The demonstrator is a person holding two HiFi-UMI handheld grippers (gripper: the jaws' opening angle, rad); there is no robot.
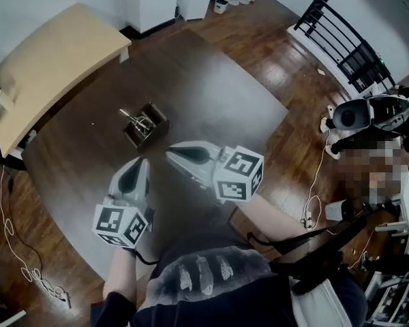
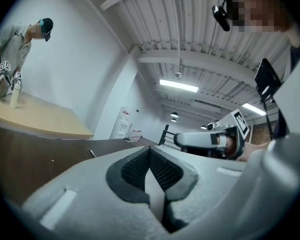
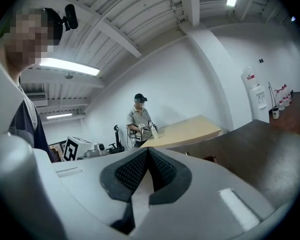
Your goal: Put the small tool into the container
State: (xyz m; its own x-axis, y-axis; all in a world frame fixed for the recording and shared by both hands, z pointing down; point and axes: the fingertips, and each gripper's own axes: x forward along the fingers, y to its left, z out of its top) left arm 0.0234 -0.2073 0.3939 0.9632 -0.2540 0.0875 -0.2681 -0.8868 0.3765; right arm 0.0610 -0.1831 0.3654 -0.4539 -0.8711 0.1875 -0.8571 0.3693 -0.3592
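- Dark worktop [image 1: 204, 90] fills most of my head view. Its far corner points toward the room's back wall and its near edge is hidden under my torso.
- Pale wooden table [image 1: 54, 53] stands just off the worktop's far-left edge, with a narrow gap between them.
- Second person [image 3: 140, 123] stands behind that pale table with small white items in their hands. I also see them at the left of the left gripper view [image 2: 10, 54].
- Right gripper [image 1: 174, 155] is held above the near half of the worktop and points toward the left edge. Its fingers [image 3: 162, 166] are pressed together with nothing between them.
- Left gripper [image 1: 140, 163] is just beside the right one, on the near-left side, and points toward the far edge. Its fingers [image 2: 165, 171] are also pressed together and hold nothing.
- The two gripper tips sit near each other but do not touch. Each gripper view catches the other gripper off to the side.
- Container [image 1: 144, 124] is a small dark open box around the middle of the worktop, clear of every edge, just beyond both gripper tips. Neither gripper touches it.
- Small tool [image 1: 131, 115] is a thin metal piece lying in the container, with one end sticking out over the box's far-left rim. More shiny metal shows inside the box, too small for me to sort out.
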